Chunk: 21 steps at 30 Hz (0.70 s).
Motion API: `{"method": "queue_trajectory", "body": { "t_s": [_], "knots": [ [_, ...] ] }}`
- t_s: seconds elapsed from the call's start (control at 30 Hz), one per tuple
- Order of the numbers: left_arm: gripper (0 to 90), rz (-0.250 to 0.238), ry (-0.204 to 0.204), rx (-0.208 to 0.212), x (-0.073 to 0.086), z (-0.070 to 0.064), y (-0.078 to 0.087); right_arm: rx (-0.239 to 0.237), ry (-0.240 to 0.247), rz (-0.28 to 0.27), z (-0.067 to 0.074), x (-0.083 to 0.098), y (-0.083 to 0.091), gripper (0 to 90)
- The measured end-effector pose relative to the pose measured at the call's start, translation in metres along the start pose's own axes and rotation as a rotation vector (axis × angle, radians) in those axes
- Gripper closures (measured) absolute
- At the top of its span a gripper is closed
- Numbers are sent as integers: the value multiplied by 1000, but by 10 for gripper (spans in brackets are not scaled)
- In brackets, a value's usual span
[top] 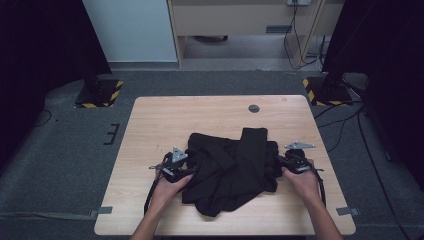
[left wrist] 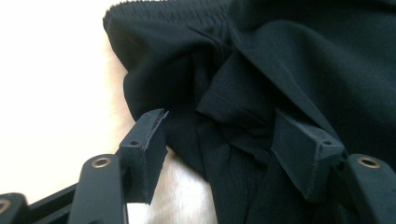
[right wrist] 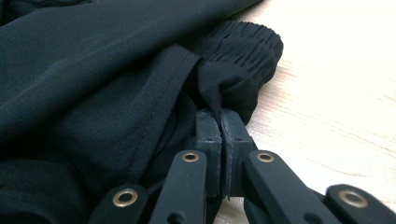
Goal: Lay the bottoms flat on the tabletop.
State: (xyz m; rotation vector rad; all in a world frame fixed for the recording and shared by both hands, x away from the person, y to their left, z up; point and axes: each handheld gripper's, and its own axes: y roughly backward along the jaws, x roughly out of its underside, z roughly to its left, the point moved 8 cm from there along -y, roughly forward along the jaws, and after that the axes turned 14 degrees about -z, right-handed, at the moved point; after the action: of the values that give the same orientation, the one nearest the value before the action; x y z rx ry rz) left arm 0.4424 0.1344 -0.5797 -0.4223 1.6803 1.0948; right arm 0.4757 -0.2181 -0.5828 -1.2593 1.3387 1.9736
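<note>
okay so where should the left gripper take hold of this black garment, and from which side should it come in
Probably the loose folded hem edge of the black garment between the open left gripper, coming in level from the garment's left side. That flap stands proud and thin, and the right gripper already pinches a fold by the gathered elastic band on the opposite side.

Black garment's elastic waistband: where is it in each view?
High view: black garment mid-table; waistband too small to pick out.
Left gripper view: gathered waistband along top edge, above the open left gripper.
Right gripper view: waistband upper right, beyond the right gripper pinching fabric.
Shared landmark: light wooden table.
</note>
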Motion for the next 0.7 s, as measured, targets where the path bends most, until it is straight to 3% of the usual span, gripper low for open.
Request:
{"method": "queue_trajectory", "body": {
  "t_s": [0.1, 0.17, 0.43, 0.53, 0.57, 0.7],
  "knots": [
    [368, 37, -18, -4, 9, 2, 7, -3, -5, -2, 0, 0, 1, 878],
    [367, 34, 2, -4, 13, 6, 13, -5, -1, -2, -1, 0, 2, 877],
    [374, 44, -8, -28, 19, 20, 29, 4, -6, 1, -7, 0, 1, 874],
    [411, 25, -14, -43, 13, 28, 34, -1, -8, 0, -7, 0, -1, 874],
    [416, -7, -14, -59, 4, 34, 37, 0, -8, -2, -7, 0, -2, 874],
    [449, -38, -28, -80, -11, 44, 42, -3, -10, 1, -8, 1, -2, 874]
  ]
}}
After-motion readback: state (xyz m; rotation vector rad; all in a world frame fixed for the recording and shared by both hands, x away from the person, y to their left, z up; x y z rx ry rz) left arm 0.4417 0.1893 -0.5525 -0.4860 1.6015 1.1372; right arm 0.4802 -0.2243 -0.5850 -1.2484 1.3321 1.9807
